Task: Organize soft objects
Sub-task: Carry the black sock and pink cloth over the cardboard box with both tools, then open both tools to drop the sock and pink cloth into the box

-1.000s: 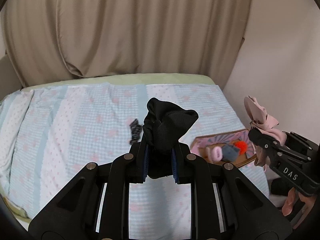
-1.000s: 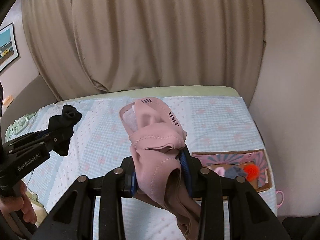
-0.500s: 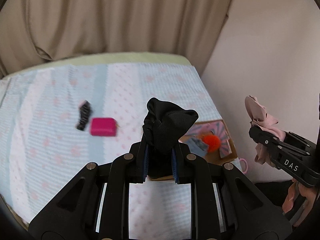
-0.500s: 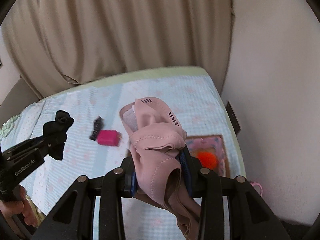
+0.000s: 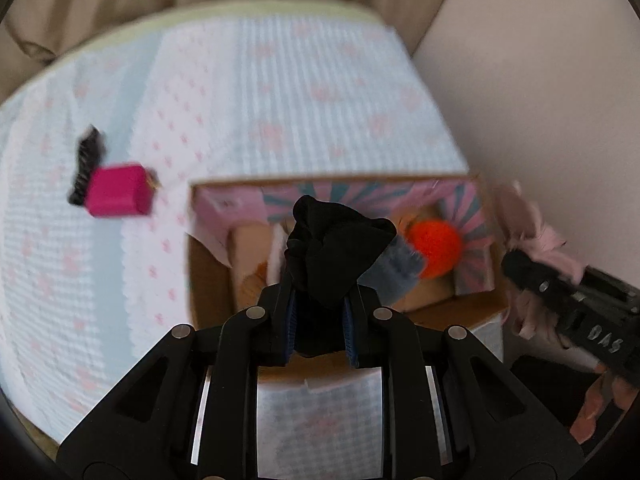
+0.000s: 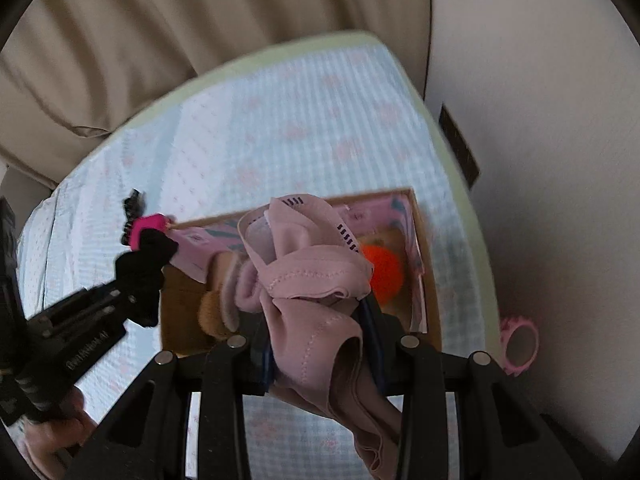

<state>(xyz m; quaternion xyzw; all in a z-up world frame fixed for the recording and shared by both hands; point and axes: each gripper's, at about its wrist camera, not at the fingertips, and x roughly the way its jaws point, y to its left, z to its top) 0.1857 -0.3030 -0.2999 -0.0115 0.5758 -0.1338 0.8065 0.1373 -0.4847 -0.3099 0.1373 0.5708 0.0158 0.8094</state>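
Both grippers have come in over the box

Over the last second the left gripper (image 5: 320,328) with its black cloth (image 5: 334,256) has swung from facing the open bedspread (image 5: 280,100) to hanging right above the cardboard box (image 5: 208,280), which now fills the view just ahead of its fingers. The right gripper (image 6: 320,344), carrying the pink garment (image 6: 312,280), has closed in likewise, the box directly beneath it. The magenta block (image 5: 118,196), unseen a second ago, now lies off to the left gripper's left.
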